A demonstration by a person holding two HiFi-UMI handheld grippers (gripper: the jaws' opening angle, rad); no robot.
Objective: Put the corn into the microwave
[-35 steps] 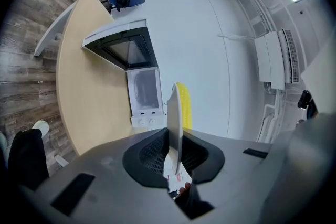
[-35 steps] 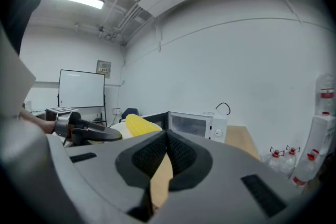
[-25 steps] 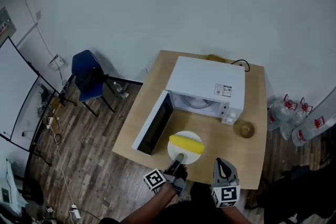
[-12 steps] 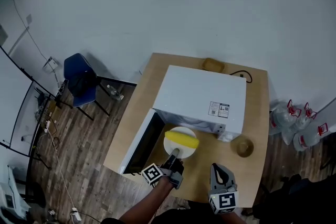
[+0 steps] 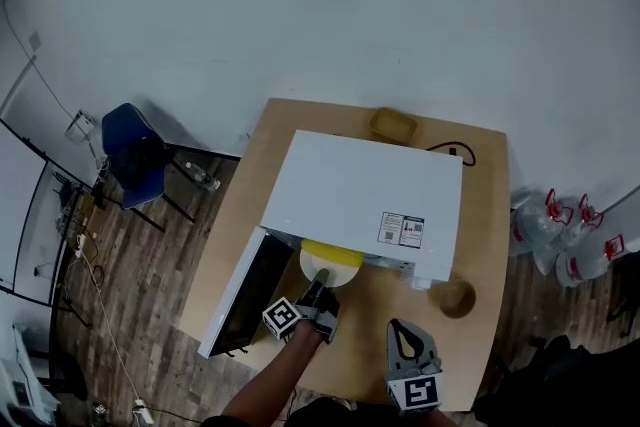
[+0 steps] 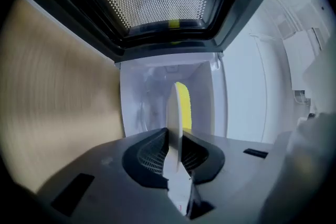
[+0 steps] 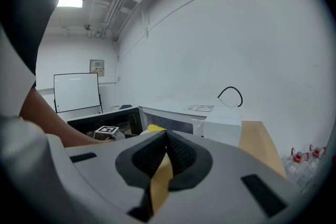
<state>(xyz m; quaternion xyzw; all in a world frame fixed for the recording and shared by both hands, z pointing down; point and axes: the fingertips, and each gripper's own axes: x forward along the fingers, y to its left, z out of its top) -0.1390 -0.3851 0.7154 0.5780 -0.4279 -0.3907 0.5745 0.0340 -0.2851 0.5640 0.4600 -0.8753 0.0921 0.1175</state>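
Lying lengthwise across the microwave [image 5: 365,190] mouth, corn [image 5: 331,254] on plate [image 5: 335,273] — left fingers [image 6: 149,152] clamping plate, right fingers [image 7: 181,155] closed.

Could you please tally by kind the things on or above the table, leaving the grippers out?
Microwave: 1
White plate: 1
Corn: 1
Small brown dishes: 2
Black cable: 1
Total: 6

Left hand-held gripper [image 5: 319,292] level, clamped on plate [image 5: 322,271]; right hand-held gripper [image 5: 402,329] closed, empty.
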